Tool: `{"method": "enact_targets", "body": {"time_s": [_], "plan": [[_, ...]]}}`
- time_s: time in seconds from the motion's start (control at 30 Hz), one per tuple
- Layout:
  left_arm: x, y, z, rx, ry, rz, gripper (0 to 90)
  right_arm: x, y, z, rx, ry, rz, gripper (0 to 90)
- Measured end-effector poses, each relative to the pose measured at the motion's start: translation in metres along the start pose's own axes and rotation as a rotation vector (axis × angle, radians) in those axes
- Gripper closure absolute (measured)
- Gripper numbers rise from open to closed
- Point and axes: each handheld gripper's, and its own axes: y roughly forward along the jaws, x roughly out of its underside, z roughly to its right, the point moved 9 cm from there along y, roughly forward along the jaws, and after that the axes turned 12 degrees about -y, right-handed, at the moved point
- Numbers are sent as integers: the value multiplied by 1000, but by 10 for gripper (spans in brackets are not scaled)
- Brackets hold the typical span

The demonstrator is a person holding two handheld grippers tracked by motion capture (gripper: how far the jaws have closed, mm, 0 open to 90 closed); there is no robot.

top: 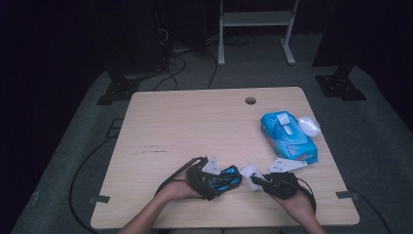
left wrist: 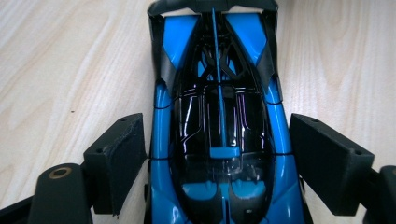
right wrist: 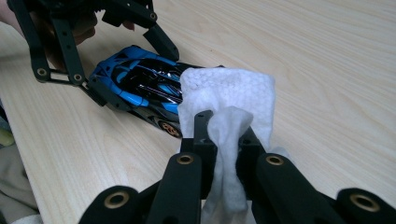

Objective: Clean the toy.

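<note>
On the near half of the wooden table (top: 185, 122), the two grippers meet over a toy and a wipe. Off to the far right of both pairs of jaws lies the blue wet-wipe pack (top: 288, 136), flat on the wood, with a small clear plastic piece (top: 309, 125) just beside its far corner.

Next in size, the left gripper (top: 225, 179) reaches in from the person's left hand (top: 178, 190). Its jaws stand fairly wide and straddle a blue and black toy car (left wrist: 217, 126) — the car sits lengthwise between them, its sides at or just beside the two black pads (left wrist: 122, 158), and its rear wing points away beyond the jaw tips. Whether the pads actually press on the bodywork, I cannot tell. The car rests on the table.

The right gripper (right wrist: 223, 140), held in the right hand (top: 297, 202), has its jaws drawn tight together on a white wet wipe (right wrist: 229, 100). The wipe is pinched between the jaw tips and fans out ahead of them — its front edge lies against the near end of the toy car, just past the tips, while a twisted tail hangs down between the jaw arms.
</note>
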Motion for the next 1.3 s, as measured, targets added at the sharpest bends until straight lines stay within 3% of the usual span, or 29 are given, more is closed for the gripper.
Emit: {"method": "enact_targets", "body": {"time_s": [0.2, 0.63, 0.8, 0.93, 1.13, 1.3], "plan": [[-1, 4, 3, -12, 45, -14, 251, 4, -4, 4, 11, 5, -3, 831], [-7, 0, 2, 35, 40, 17, 265, 10, -10, 13, 28, 29, 0, 831], [-15, -5, -1, 26, 45, 32, 265, 9, -12, 15, 32, 30, 0, 831], [-10, 1, -6, 18, 44, -27, 265, 11, -12, 16, 31, 41, -2, 831], [-7, 5, -8, 37, 21, -48, 264, 12, -11, 15, 24, 38, -5, 831], [-10, 7, -7, 27, 11, -105, 259, 10, -10, 14, 21, 36, -3, 831]]}}
